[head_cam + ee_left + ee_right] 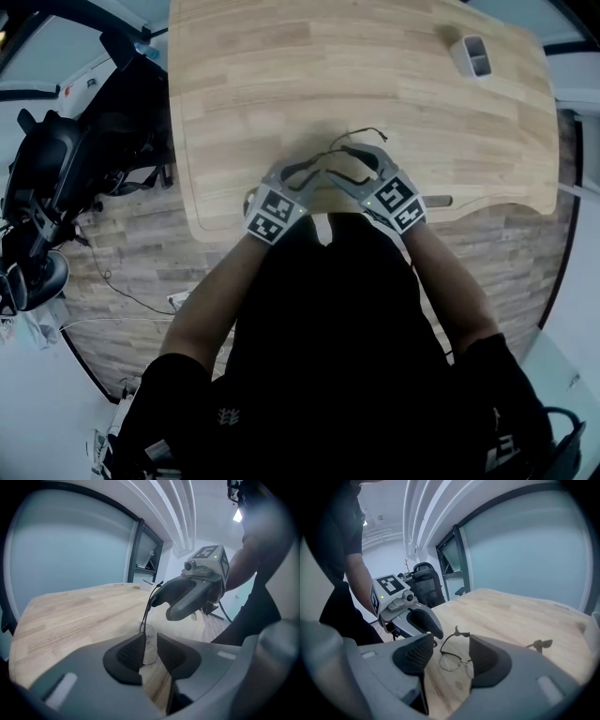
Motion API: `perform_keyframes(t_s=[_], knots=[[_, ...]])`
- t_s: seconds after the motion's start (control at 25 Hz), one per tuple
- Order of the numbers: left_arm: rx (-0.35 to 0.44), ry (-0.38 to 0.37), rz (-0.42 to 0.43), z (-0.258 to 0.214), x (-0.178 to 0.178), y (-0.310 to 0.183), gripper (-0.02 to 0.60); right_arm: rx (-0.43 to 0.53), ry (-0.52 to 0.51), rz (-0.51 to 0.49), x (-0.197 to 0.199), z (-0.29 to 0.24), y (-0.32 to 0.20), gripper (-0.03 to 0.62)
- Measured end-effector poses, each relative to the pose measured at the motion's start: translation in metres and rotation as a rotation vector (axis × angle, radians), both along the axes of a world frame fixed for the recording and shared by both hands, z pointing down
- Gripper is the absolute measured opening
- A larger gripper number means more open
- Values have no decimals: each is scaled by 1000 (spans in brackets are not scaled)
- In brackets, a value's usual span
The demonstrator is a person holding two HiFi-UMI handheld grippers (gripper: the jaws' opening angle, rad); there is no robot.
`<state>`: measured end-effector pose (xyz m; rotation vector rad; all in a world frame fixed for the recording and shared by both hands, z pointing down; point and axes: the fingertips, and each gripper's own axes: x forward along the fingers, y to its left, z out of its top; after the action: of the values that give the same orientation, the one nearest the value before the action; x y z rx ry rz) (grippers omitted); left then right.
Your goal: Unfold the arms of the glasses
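Observation:
Thin black-rimmed glasses (345,157) with clear lenses lie on the wooden table (281,75) near its front edge, between my two grippers. In the left gripper view one lens (150,635) shows in the gap of my left gripper (149,651), whose pads stand apart without pressing on it. A temple arm (147,607) rises from there up to the right gripper (166,605). In the right gripper view the glasses (451,661) rest on the wood between the wide-apart jaws of my right gripper (451,656). One arm tip (457,632) sticks up; the other (541,644) shows past the right jaw.
A small white container (472,54) stands at the table's far right. A black office chair (47,187) and cables are on the floor to the left. A dark slot (441,200) sits in the table's front edge by my right hand.

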<state>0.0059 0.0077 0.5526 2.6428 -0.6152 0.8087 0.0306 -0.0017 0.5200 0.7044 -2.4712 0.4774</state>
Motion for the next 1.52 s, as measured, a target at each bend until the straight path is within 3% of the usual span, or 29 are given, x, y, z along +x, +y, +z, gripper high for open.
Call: perform_keyframes(t_s=[0.72,1.52], knots=[[22,14,-117,-12,-51,37,95,48,2,-85,-42,-27,41,229],[36,36,-160,-19,-97,50,95,61,-21,-108,-93,-39,65,229]])
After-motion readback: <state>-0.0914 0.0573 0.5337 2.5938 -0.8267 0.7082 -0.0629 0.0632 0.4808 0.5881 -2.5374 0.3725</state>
